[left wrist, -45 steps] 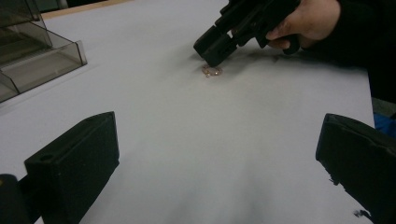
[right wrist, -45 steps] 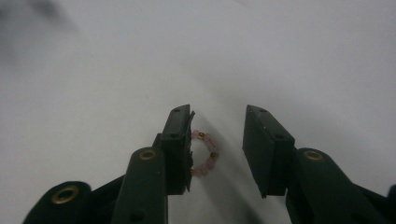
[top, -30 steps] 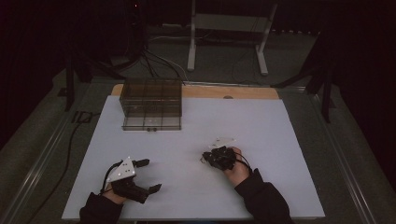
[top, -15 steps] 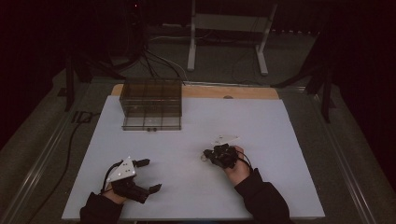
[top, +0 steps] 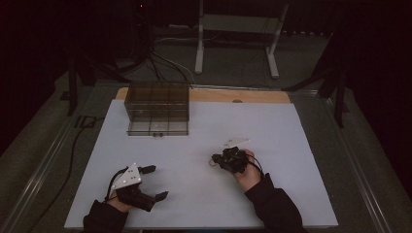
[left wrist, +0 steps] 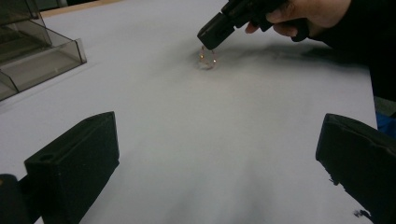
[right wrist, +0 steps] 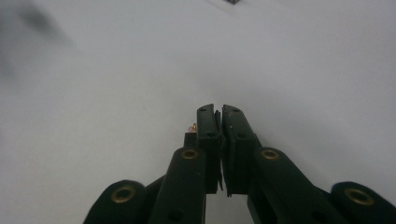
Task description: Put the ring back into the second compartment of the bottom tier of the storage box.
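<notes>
A tiny clear object with gold specks [left wrist: 205, 59] lies on the white table sheet [top: 291, 145]. My right gripper [top: 214, 158] points down at it with its jaws shut together. The closed tip [left wrist: 212, 41] sits right over the object, and a gold speck [right wrist: 192, 127] peeks out beside the left jaw of the right gripper [right wrist: 218, 110]. Whether the tip pinches the object I cannot tell. My left gripper [top: 155, 182] rests near the front left, jaws spread wide with nothing between them [left wrist: 217, 122].
A smoky clear drawer box [top: 157, 108] stands at the back left of the sheet, with two small dark bits [top: 156, 134] just in front of it. A wooden strip [top: 243, 95] runs along the table's far edge. Metal stand legs [top: 199, 48] rise behind.
</notes>
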`<move>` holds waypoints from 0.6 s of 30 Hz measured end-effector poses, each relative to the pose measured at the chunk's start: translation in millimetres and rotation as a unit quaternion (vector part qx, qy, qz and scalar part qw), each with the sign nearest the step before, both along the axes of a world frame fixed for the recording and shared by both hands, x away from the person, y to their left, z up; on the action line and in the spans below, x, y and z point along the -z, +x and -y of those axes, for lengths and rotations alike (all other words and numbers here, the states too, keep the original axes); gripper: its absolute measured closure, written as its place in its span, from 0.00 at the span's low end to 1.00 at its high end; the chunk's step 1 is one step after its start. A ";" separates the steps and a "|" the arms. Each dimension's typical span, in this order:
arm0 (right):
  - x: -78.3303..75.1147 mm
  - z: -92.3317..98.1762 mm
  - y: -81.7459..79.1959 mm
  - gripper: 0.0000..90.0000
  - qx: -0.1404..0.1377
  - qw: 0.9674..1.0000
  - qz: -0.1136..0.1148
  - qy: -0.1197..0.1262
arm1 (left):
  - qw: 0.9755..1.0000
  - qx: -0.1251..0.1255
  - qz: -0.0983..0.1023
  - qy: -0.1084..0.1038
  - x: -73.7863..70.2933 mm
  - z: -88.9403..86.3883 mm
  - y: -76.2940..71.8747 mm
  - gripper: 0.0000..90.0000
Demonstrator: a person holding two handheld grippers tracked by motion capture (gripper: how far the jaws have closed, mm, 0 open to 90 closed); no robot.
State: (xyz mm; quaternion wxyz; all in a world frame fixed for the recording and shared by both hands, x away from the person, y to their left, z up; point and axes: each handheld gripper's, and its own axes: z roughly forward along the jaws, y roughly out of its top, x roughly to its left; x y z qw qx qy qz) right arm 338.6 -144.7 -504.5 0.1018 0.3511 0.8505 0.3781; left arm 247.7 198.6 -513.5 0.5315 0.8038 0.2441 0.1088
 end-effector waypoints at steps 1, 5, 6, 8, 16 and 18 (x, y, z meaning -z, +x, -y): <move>-1.4 0.4 0.4 0.96 0.001 1.000 0.002 0.001 | 1.000 0.000 0.000 0.000 0.1 0.0 0.1 0.01; -6.7 1.1 2.5 0.96 0.003 1.000 0.007 0.003 | 1.000 0.000 0.000 0.001 0.1 0.2 0.1 0.01; -8.0 1.4 3.0 0.96 0.003 1.000 0.007 0.003 | 1.000 0.000 0.001 0.000 -0.1 0.3 0.0 0.01; -10.2 1.2 4.3 0.96 0.003 1.000 0.010 0.001 | 1.000 0.000 0.000 0.002 0.4 0.0 0.2 0.01; -17.4 -2.5 8.5 0.96 0.001 1.000 0.012 0.006 | 1.000 0.000 -0.001 0.002 0.5 0.5 0.1 0.01; -19.2 -4.0 9.2 0.96 0.000 1.000 0.014 0.007 | 1.000 0.001 0.001 -0.001 -0.1 0.6 -0.2 0.01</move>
